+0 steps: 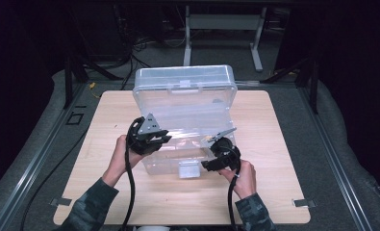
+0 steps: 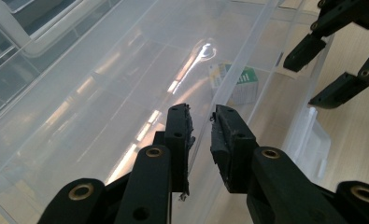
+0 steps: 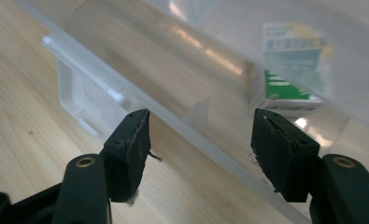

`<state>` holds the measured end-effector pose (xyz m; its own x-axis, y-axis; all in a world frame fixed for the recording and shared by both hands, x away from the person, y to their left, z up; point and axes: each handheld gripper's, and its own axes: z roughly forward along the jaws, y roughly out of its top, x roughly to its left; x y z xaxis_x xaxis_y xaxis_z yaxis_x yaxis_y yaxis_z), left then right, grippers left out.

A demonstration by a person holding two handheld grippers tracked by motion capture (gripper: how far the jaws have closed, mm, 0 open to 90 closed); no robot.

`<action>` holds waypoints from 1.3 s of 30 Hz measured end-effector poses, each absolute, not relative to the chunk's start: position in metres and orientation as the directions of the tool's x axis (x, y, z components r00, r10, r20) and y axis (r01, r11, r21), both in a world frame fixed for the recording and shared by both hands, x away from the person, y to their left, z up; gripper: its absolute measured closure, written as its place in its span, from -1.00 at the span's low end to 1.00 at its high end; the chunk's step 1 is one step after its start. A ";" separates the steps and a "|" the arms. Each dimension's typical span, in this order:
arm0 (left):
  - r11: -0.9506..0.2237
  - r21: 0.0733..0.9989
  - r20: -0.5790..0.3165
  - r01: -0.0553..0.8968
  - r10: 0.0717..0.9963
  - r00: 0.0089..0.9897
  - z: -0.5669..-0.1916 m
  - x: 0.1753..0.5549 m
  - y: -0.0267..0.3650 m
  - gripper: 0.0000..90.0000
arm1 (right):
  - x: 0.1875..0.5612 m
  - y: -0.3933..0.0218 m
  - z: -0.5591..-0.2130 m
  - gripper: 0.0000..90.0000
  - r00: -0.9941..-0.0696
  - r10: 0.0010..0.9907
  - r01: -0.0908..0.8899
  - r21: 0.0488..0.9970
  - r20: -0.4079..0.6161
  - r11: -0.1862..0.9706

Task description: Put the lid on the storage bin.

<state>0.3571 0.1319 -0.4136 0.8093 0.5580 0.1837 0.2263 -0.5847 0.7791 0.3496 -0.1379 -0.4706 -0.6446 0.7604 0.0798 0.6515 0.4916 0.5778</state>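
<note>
A clear plastic box [image 1: 149,103] stands on the wooden table [image 1: 274,144], its lid [image 1: 185,77] tipped up at the back. A small green and white carton [image 2: 240,81] lies inside, near the front wall [image 3: 289,70]. My left gripper [image 2: 201,119] is shut on the box's front rim [image 2: 247,51], left of the latch [image 1: 188,169]. My right gripper [image 3: 201,126] is open and straddles the same rim [image 3: 173,116] to the right of the latch [image 3: 79,93], pads apart from it. In the high view both grippers sit at the box front, left [image 1: 164,138] and right [image 1: 208,153].
Bare wood [image 3: 23,93] lies in front of the box and on both sides of it. Cables trail from both grippers toward the table's near edge [image 1: 178,222]. A white metal frame [image 1: 223,21] stands on the floor beyond the table.
</note>
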 end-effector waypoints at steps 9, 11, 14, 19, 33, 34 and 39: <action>-0.586 0.778 0.175 0.229 0.552 0.815 -0.414 0.358 0.132 0.67 | 0.334 -0.147 -0.430 -0.15 -0.671 0.737 0.593 0.653 0.079 0.470; -0.588 0.776 0.180 0.227 0.552 0.814 -0.414 0.357 0.131 0.67 | 0.332 -0.146 -0.421 -0.15 -0.681 0.729 0.572 0.674 0.072 0.468; -0.592 0.774 0.183 0.225 0.550 0.815 -0.414 0.357 0.132 0.67 | 0.334 -0.145 -0.405 -0.16 -0.689 0.722 0.541 0.708 0.063 0.454; -0.588 0.775 0.174 0.230 0.549 0.818 -0.413 0.358 0.132 0.67 | 0.351 -0.143 -0.382 -0.14 -0.697 0.715 0.517 0.728 0.051 0.451; -0.592 0.772 0.168 0.231 0.541 0.824 -0.416 0.356 0.133 0.65 | 0.398 -0.141 -0.360 0.47 -0.657 0.753 0.500 0.768 0.036 0.400; -0.591 0.773 0.165 0.232 0.540 0.825 -0.416 0.356 0.132 0.65 | 0.399 -0.140 -0.359 0.50 -0.651 0.759 0.495 0.775 0.031 0.393; -0.600 0.764 0.157 0.239 0.532 0.832 -0.419 0.354 0.132 0.64 | 0.396 -0.141 -0.351 0.82 -0.616 0.788 0.453 0.813 -0.010 0.365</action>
<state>0.3541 0.1316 -0.4185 0.8321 0.5318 0.1572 0.2391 -0.5998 0.7636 0.3962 -0.1409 -0.3511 -0.6162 0.7875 -0.0099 0.4532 0.3648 0.8133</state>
